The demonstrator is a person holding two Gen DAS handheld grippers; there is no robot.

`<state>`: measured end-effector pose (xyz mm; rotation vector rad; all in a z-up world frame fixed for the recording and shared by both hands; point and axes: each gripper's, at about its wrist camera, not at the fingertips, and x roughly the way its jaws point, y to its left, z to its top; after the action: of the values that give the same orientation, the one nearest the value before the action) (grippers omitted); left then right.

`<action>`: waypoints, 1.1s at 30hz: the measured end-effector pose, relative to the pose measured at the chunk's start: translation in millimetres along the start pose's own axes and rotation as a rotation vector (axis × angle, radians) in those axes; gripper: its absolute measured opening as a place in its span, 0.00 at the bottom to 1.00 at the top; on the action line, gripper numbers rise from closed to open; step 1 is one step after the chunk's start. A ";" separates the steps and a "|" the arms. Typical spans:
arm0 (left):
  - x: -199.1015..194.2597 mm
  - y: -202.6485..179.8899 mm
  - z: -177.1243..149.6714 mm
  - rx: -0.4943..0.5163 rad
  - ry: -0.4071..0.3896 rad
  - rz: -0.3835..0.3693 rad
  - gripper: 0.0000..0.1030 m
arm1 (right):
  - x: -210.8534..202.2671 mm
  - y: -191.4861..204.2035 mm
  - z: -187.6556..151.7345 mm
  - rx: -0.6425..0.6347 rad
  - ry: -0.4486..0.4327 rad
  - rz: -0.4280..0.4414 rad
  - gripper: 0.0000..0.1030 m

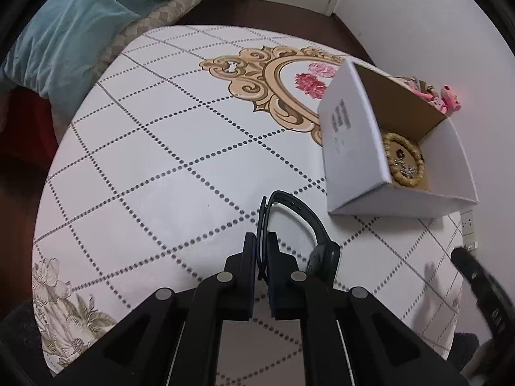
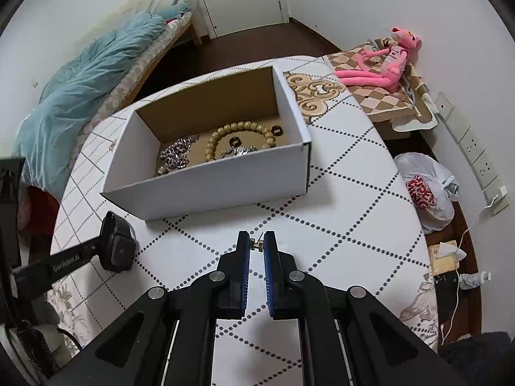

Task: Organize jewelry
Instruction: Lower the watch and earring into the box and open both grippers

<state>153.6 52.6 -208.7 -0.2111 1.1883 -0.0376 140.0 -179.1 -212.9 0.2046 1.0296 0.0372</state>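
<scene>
My left gripper (image 1: pixel 260 244) is shut on the strap of a black smartwatch (image 1: pixel 299 225), held just above the table, left of the box; the watch also shows in the right wrist view (image 2: pixel 117 246). My right gripper (image 2: pixel 257 244) is shut on a small gold piece of jewelry (image 2: pixel 257 243), in front of the box. The white cardboard box (image 2: pixel 209 177) stands open on the round table (image 2: pixel 338 209) and also shows in the left wrist view (image 1: pixel 351 148). It holds a beige bead bracelet (image 2: pixel 238 128), silver chain pieces (image 2: pixel 177 157) and small rings.
A pink plush toy (image 2: pixel 386 61) sits on a checkered stand at the far right. A bed with a teal blanket (image 2: pixel 80 96) lies to the left. A plastic bag (image 2: pixel 425 189) and wall sockets (image 2: pixel 476 157) are right of the table.
</scene>
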 end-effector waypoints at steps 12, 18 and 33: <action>-74.9 -36.9 23.3 0.060 -0.074 -0.191 0.03 | -46.2 -4.2 51.6 -0.005 -0.039 0.151 0.09; -63.0 -75.5 73.1 0.093 -0.055 -0.221 0.04 | -18.9 -9.3 98.7 -0.005 0.024 0.187 0.09; -29.5 -93.8 107.8 0.100 0.077 -0.109 0.18 | 23.4 -7.6 136.2 -0.070 0.213 0.146 0.12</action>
<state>249.8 -19.6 -126.1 -0.1873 1.2472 -0.2019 267.9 -204.2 -166.3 0.2152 1.2217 0.2308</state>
